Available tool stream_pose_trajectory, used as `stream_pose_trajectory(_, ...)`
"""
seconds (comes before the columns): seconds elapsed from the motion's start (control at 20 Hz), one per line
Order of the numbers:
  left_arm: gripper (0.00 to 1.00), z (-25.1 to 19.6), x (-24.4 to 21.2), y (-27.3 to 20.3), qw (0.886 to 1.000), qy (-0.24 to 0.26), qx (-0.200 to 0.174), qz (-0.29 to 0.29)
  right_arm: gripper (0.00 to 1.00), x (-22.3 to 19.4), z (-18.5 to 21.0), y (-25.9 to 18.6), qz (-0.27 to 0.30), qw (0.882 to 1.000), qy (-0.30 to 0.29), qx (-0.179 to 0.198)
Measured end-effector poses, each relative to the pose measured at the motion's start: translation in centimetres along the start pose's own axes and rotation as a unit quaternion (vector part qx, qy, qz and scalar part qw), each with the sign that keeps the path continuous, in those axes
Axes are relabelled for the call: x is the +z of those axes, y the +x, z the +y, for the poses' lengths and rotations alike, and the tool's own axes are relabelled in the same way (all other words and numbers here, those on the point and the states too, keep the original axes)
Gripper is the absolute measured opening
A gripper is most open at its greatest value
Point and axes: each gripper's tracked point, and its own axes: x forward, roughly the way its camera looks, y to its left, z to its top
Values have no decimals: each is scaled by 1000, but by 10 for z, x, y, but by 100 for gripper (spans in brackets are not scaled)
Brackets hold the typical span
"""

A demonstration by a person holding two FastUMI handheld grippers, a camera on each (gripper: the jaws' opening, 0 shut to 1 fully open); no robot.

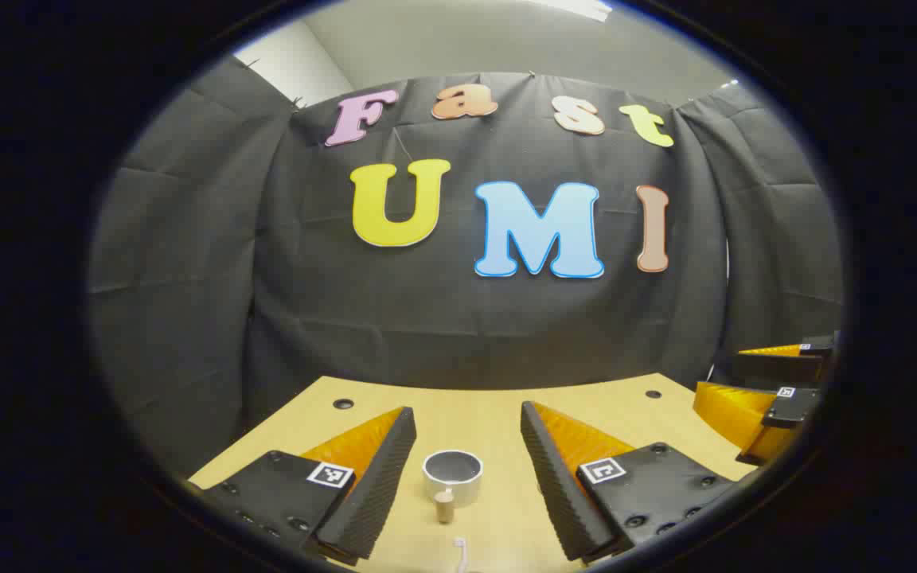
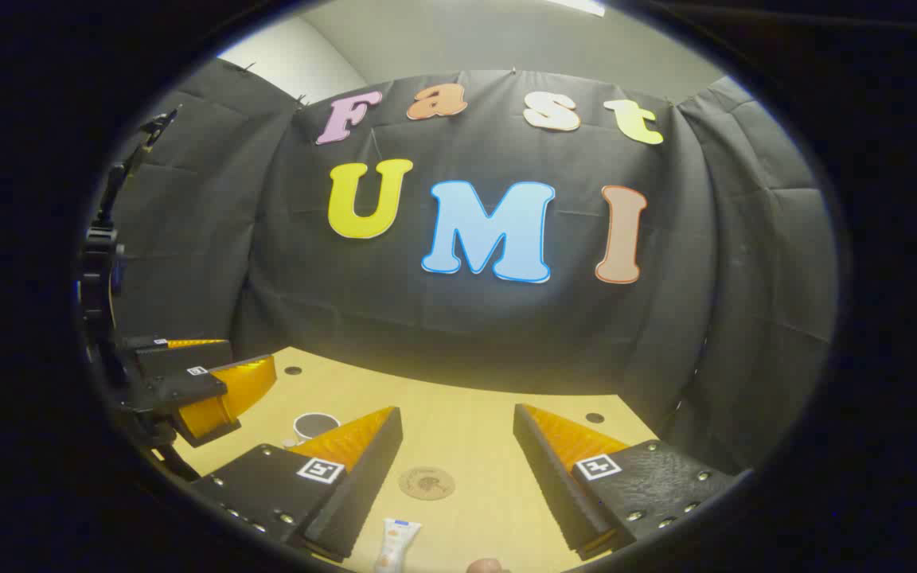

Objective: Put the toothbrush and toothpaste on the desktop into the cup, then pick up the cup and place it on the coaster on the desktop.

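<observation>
On the light wooden desktop (image 1: 490,414), between the spread fingers of the left gripper (image 1: 468,446), stands the cup (image 1: 452,476): short, round, pale grey-white wall, dark inside, upright, nothing visible inside it. Just in front of it is a small tan, cork-like object (image 1: 444,505), kind unclear. A thin white tip (image 1: 461,549) shows at the bottom edge of the left gripper view; possibly the toothbrush, cannot tell.

Left gripper: jaws wide apart, holding nothing. Right gripper (image 2: 458,454): jaws likewise wide apart, empty; it also appears at the right edge of the left gripper view.

Right gripper view: coaster (image 2: 427,482), a flat round brown disc with a faint printed mark, lies between the fingers. Toothpaste (image 2: 396,545), a white tube with blue and orange markings, lies nearer the camera, apart from the coaster. The cup sits left, behind the finger.
</observation>
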Motion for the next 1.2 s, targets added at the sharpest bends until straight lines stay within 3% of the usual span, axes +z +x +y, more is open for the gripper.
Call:
stream_pose_trajectory(0.5, 94, -5, -4, 3, 1000, 0, -2, 8, 90, -5, 0, 0, 8, 1000, 5, 4)
stream_pose_trajectory(0.55, 88, -5, -5, 3, 1000, 2, -2, 8, 90, -7, -1, 0, 9, 1000, 8, 4)
stream_pose_trajectory(0.7, 88, -7, -14, 2, 1000, 13, -6, 23, 90, -12, 2, -2, 19, 1000, 17, 10)
stream_pose_trajectory(0.95, 88, -15, -66, -3, 993, -12, -25, 113, 90, -46, 14, -3, 87, 995, 39, 30)
stream_pose_trajectory(1.2, 88, -15, -118, -6, 976, 0, -32, 213, 90, -98, 30, -3, 195, 978, 57, 54)
